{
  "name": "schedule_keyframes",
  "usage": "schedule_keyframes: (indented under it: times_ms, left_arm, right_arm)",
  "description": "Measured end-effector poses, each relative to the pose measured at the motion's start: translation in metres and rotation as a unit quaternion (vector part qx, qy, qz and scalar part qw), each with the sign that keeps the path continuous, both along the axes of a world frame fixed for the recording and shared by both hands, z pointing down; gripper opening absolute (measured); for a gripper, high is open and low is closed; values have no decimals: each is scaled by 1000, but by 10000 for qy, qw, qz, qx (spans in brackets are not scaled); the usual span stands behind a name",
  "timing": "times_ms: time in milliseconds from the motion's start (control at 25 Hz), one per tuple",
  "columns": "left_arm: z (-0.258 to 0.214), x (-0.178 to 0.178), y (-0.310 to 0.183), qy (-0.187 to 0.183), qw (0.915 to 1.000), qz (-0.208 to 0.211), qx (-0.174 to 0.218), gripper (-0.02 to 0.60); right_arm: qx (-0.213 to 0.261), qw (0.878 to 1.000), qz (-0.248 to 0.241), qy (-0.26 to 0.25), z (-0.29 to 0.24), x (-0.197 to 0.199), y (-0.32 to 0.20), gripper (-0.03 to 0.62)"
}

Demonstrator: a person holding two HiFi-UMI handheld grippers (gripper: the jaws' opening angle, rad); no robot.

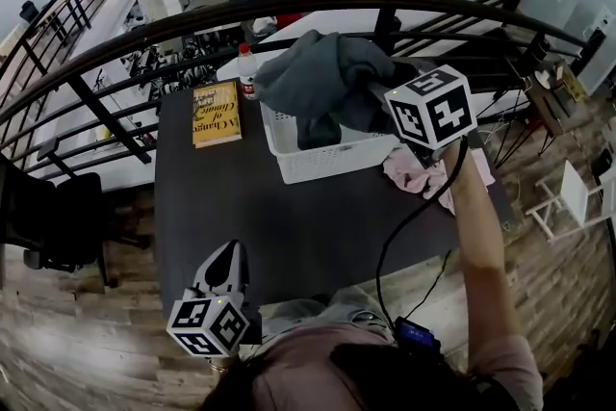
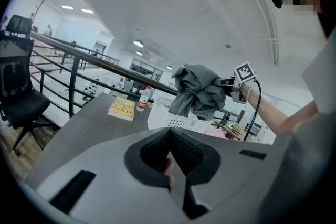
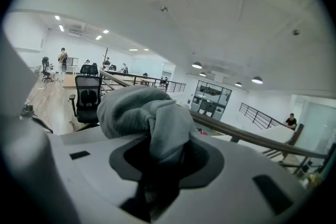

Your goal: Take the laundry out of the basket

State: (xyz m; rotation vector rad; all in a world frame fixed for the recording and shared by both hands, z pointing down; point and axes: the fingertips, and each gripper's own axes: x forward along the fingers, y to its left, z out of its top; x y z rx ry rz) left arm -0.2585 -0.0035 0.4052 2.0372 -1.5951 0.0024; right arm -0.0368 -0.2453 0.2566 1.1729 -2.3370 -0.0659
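A grey garment [image 1: 322, 82] hangs bunched above the white laundry basket [image 1: 327, 159], which stands at the back of the dark table [image 1: 289, 226]. My right gripper [image 1: 371, 96] is shut on this garment, its fingertips buried in the cloth. In the right gripper view the grey garment [image 3: 147, 113] fills the space between the jaws. The left gripper view shows the grey garment [image 2: 198, 89] lifted over the basket [image 2: 168, 120]. My left gripper [image 1: 229, 255] hovers near the table's front edge, jaws together and holding nothing. A pink garment [image 1: 419, 173] lies on the table right of the basket.
A yellow book [image 1: 216, 113] and a small bottle [image 1: 247, 72] sit at the table's back left. A dark railing [image 1: 289, 5] runs just behind the table. A black office chair [image 1: 48, 217] stands on the floor to the left.
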Motion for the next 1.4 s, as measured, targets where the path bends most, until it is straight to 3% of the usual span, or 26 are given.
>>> schedule_keyframes:
  times_ms: [280, 400, 640, 960, 1400]
  left_arm:
    - [-1, 32, 12, -73, 10000, -50, 14, -3]
    - [-1, 52, 21, 73, 9998, -199, -16, -3]
    - [0, 99, 49, 95, 9996, -259, -79, -3]
    - [1, 139, 91, 76, 9979, -640, -41, -3]
    - [1, 176, 141, 89, 9959, -897, 14, -3]
  right_arm:
    - [347, 9989, -291, -85, -26, 19, 32, 138]
    - [471, 9976, -499, -40, -36, 27, 47, 137]
    - [527, 9953, -810, 34, -47, 51, 76, 137]
    - [594, 9925, -1071, -37, -52, 89, 111, 137]
    - [524, 9910, -1223, -143, -43, 122, 152, 137]
